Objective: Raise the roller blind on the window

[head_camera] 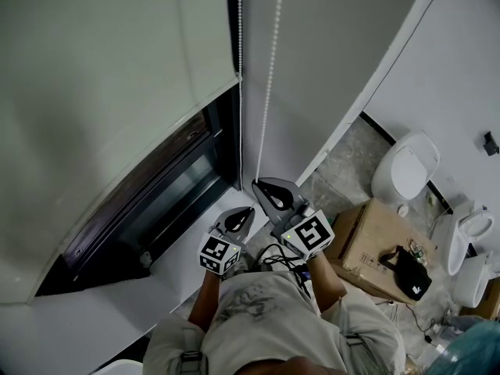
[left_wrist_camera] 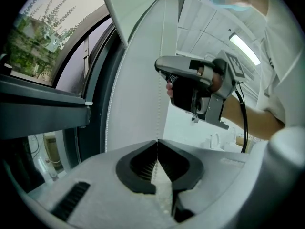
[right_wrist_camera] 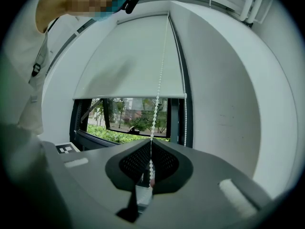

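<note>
The pale roller blind (head_camera: 117, 76) (right_wrist_camera: 128, 61) covers the upper part of the window, and the lower pane shows trees outside. Its white bead chain (head_camera: 269, 69) (right_wrist_camera: 159, 75) hangs at the blind's right side. My right gripper (head_camera: 256, 184) (right_wrist_camera: 151, 141) is shut on one strand of that chain. My left gripper (head_camera: 250, 209) (left_wrist_camera: 156, 142) sits just below and to the left of it, shut on a chain strand (left_wrist_camera: 159, 94) that runs up past the right gripper (left_wrist_camera: 162, 68). A second strand (head_camera: 240, 53) (right_wrist_camera: 185, 118) hangs free along the dark window frame.
The dark window frame (head_camera: 156, 201) and a white sill (head_camera: 117, 303) lie left of my grippers. A cardboard box (head_camera: 367, 237) carrying a black bag (head_camera: 410, 276) stands on the floor to the right. Behind it is a white toilet (head_camera: 405, 169), with more white ceramic fixtures (head_camera: 473, 241) beside it.
</note>
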A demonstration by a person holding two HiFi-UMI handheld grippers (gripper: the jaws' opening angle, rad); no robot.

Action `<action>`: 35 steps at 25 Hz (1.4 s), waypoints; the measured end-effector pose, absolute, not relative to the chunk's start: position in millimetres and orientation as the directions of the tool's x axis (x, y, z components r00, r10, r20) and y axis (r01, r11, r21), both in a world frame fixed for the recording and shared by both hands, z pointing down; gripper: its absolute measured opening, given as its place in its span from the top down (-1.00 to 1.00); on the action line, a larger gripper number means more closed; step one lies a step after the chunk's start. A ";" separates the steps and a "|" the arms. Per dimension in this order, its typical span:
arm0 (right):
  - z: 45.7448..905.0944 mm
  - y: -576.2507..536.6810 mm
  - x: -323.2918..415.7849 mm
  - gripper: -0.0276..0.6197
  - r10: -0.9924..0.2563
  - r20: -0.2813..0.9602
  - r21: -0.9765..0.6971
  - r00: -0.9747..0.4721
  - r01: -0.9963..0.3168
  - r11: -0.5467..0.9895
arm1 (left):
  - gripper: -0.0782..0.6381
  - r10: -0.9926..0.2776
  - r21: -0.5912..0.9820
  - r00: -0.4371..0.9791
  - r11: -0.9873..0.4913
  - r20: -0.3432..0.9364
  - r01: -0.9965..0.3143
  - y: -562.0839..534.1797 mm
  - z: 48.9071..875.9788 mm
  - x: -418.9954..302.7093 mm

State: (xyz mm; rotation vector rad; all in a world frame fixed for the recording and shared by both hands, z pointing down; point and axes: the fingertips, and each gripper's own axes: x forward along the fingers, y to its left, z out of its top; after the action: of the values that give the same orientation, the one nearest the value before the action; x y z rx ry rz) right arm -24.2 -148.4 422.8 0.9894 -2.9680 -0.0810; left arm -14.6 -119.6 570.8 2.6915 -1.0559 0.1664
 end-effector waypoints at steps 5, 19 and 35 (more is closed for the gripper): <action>412.4 -147.9 -24.9 0.88 -0.590 -0.064 0.090 -0.805 -0.594 0.800 | 0.64 -0.686 0.155 0.708 -0.691 0.164 -0.706 -119.2 537.8 -23.8; 416.0 -141.6 -21.0 0.88 -0.600 -0.043 0.085 -0.799 -0.601 0.795 | 0.52 -0.714 0.008 0.697 -0.699 -0.058 -0.715 -134.9 367.2 -25.3; 413.5 -137.7 -21.5 0.88 -0.588 -0.066 0.120 -0.806 -0.591 0.798 | 0.72 -0.703 -0.092 0.690 -0.686 -0.175 -0.722 -146.7 291.5 -4.7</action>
State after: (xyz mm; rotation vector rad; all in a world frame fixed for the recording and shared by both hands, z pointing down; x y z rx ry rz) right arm -21.5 -137.7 413.5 0.9847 -3.0019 -0.2133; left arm -4.7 -146.7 291.5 3.0274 -1.2857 -0.2074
